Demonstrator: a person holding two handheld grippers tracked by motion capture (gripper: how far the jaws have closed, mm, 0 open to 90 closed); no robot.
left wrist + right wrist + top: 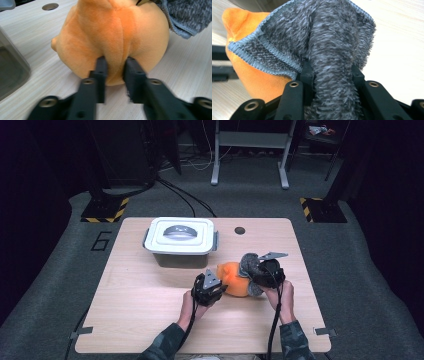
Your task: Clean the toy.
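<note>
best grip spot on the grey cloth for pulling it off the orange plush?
Probably the bunched fold of the grey cloth, from the side away from the orange plush. There the fabric gathers into a thick ridge that two jaws can pinch, while its stitched edge lies draped against the plush. The right tool is already shut on that ridge; the left tool pinches a seam ridge of the plush, steadying it.

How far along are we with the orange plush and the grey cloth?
Done: both grips are set. The left tongs pinch a fold of the orange plush toy; the right tongs are clamped on the grey cloth, which lies against the toy. Left: the lidded bin is closed, nothing stowed yet.
</note>
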